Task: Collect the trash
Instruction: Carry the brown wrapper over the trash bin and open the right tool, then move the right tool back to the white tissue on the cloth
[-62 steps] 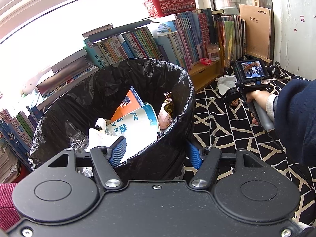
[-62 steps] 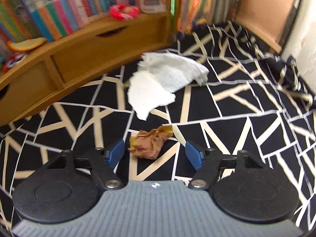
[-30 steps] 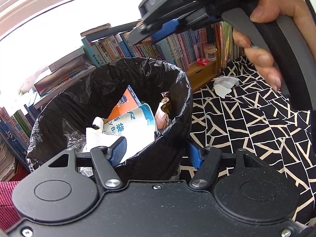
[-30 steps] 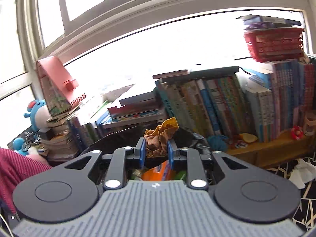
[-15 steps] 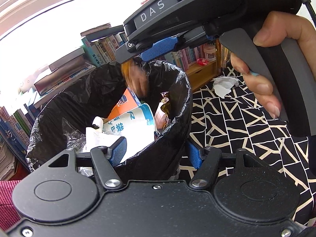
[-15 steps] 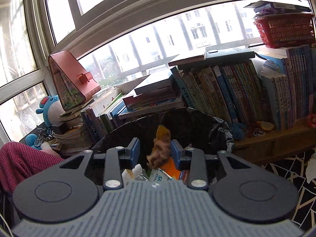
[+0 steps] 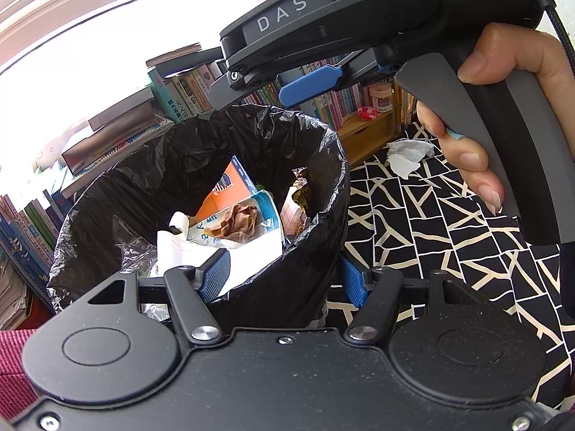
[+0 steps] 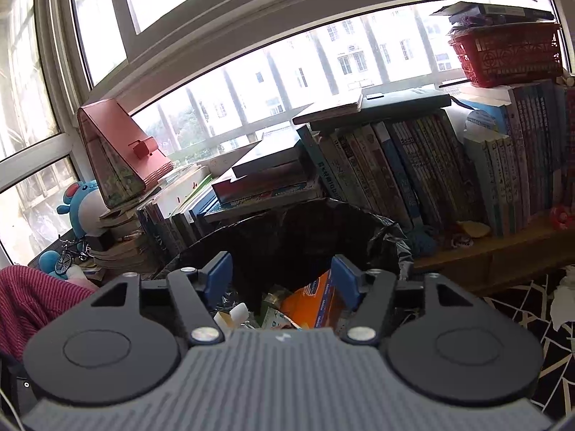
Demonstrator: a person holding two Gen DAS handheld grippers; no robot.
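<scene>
The right gripper (image 8: 282, 276) hangs over the mouth of the bin (image 7: 323, 194), its blue pads spreading apart with nothing between them; below the gap lie only the bin's contents. In the left wrist view the same gripper (image 7: 284, 88) reaches in from the upper right above the rim, with a hand (image 7: 503, 115) wrapped around its grey handle.

The bin is lined with a black bag (image 7: 151, 165). Inside, a crumpled brown wrapper (image 7: 237, 221) rests on top of a white and blue packet (image 7: 251, 237), beside an orange carton (image 7: 224, 194) leaning against the far wall. White paper (image 7: 179, 248) sits nearer the left gripper.

The left gripper (image 7: 284, 276) is clamped on the near rim of the bin: one pad is inside against the liner, the other outside against the wall.

The bin stands on a black cloth with cream lines (image 7: 431, 222). A crumpled white tissue (image 7: 408, 154) lies on that cloth well apart from the bin, near a wooden shelf (image 7: 363, 131). Rows of books (image 8: 413, 165) stand behind the bin under the window (image 8: 287, 72), and a red basket (image 8: 510, 54) sits on top of them. A blue plush toy (image 8: 81, 204) is at the far left.
</scene>
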